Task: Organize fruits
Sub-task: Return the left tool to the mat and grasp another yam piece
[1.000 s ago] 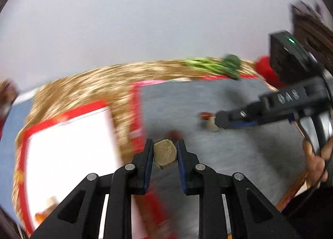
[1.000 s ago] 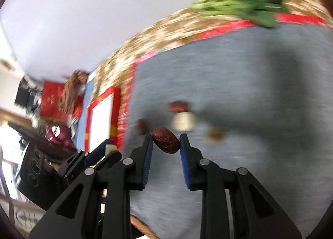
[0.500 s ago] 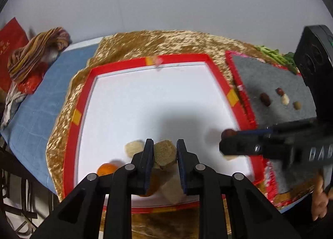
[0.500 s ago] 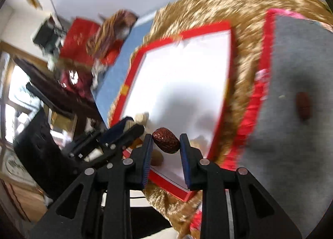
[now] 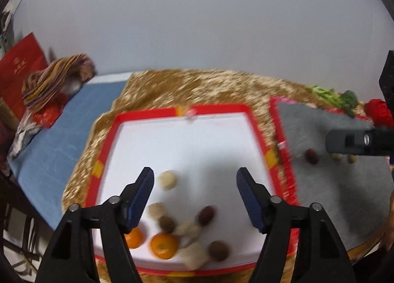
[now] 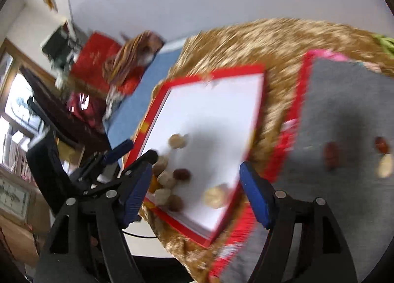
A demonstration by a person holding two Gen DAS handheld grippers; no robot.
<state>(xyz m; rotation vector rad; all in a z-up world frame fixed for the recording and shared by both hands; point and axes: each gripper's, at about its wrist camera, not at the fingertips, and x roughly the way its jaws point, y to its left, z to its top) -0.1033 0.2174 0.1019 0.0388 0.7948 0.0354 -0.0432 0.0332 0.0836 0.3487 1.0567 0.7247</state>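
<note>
Both the left gripper and the right gripper have just been opening and now stand released, nothing between them, over the white tray. The fruits lie clustered at its near edge. Best lift clear before fetching those on the grey mat.

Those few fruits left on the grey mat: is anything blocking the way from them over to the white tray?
Nothing visible blocks it. Between the fruits on the grey mat and the white tray lie only the mat's red edge, a strip of gold cloth and the tray's low red rim.
</note>
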